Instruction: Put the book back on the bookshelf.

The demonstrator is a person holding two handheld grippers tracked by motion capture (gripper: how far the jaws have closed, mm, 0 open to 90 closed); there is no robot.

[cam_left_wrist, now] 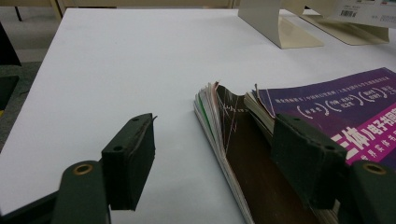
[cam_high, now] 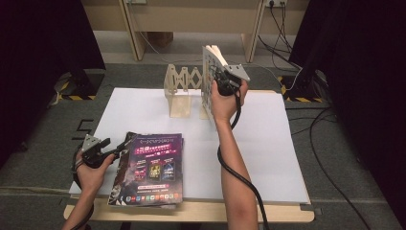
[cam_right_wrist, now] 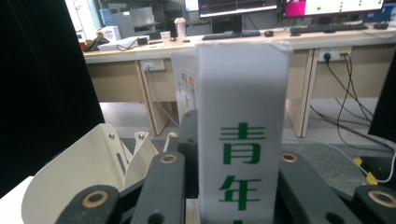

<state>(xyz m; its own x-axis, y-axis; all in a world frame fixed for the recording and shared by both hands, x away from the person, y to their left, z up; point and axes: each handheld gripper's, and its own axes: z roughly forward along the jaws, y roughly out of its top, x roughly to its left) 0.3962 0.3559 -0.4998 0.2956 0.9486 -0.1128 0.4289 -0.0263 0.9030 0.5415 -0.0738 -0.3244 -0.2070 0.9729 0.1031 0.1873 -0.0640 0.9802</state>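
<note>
A thick white book (cam_high: 213, 56) with green characters on its spine (cam_right_wrist: 241, 140) stands upright at the right end of a cream folding book rack (cam_high: 179, 86). My right gripper (cam_high: 224, 79) (cam_right_wrist: 238, 163) is shut on that spine, one jaw on each side. A stack of magazines (cam_high: 151, 167) with a purple cover on top (cam_left_wrist: 341, 109) lies flat at the front left of the white table sheet (cam_high: 268, 143). My left gripper (cam_high: 98, 149) (cam_left_wrist: 219, 158) is open and low at the stack's left edge, and the fanned page edges (cam_left_wrist: 212, 116) lie between its pads without being pressed.
The rack's cream end plate (cam_right_wrist: 79, 172) curves up left of the held book, and its foot (cam_left_wrist: 285, 30) rests on the sheet. Behind the table are wooden desk legs (cam_high: 134, 33) and floor cables (cam_high: 330, 143). A black cable (cam_high: 239, 177) trails along the right forearm.
</note>
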